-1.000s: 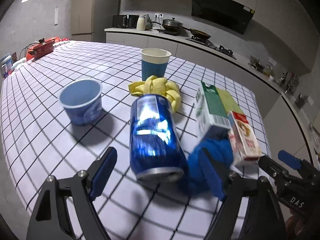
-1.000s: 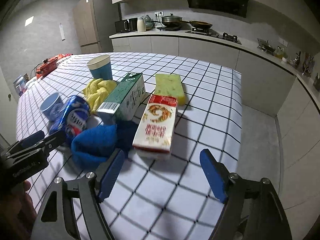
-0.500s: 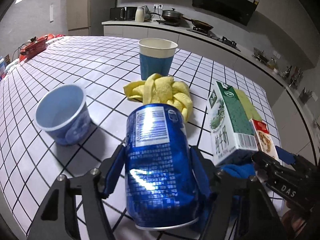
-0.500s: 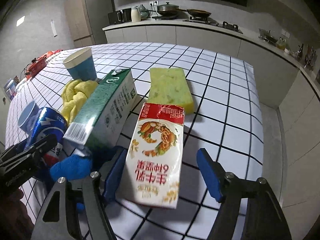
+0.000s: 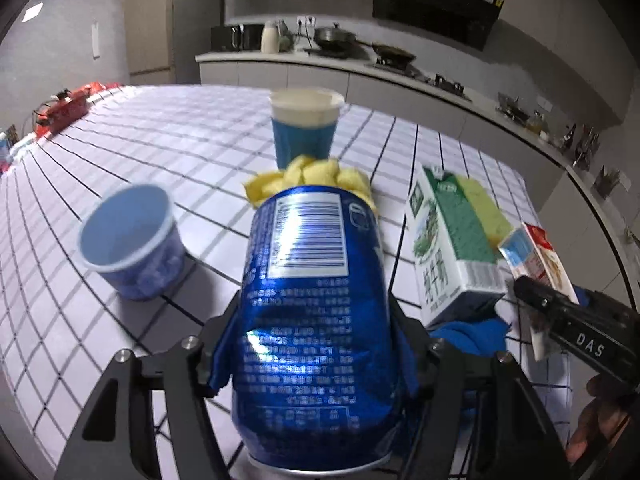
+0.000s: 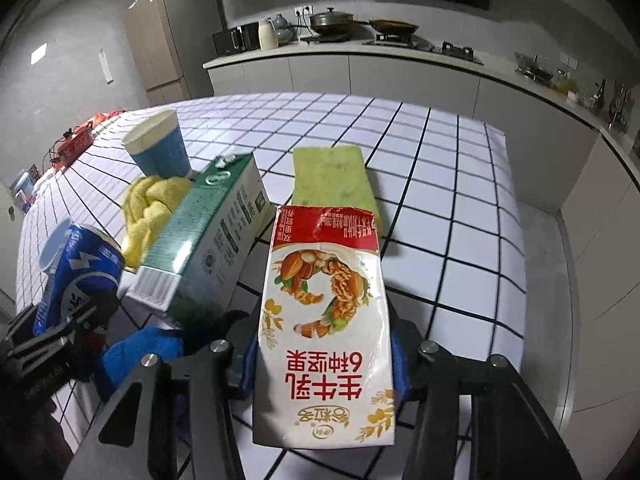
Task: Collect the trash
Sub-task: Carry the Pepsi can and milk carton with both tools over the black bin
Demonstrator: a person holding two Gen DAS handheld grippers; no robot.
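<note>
- Left gripper (image 5: pixel 316 344) is clamped on the dented blue aluminium drink can (image 5: pixel 316 312); its blue pads sit against both sides of the can, so I read that grip as made. The can lies along the fingers with its base toward the camera, which suits carrying it off sideways.
- Right gripper (image 6: pixel 326 354) has just been closing, with the white-and-red cereal-milk carton (image 6: pixel 326 320) between its jaws. Both pads press its flanks near the bottom end, so I judge it gripped as well.
- I take one piece in each hand, so two bits of trash can leave the white black-gridded tablecloth (image 6: pixel 440 208) in one trip.
- No bin shows in either view, so I cannot say where the drop will be.
- More candidates wait on the table: a green-and-white milk carton (image 6: pixel 212 240) lying tilted on a crumpled blue cloth (image 6: pixel 140 352), a short blue paper bowl (image 5: pixel 132 244), and a tall blue paper cup (image 5: pixel 306 128) standing upright behind.
- Between cup and can lies a bunched yellow cloth (image 5: pixel 312 178), and a flat yellow-green sponge (image 6: pixel 332 180) lies just beyond the gripped carton. I would leave those, as they look like cleaning gear, not rubbish.
- My concern is the green carton: it rests near both grippers, so lifting carelessly could knock it over.
</note>
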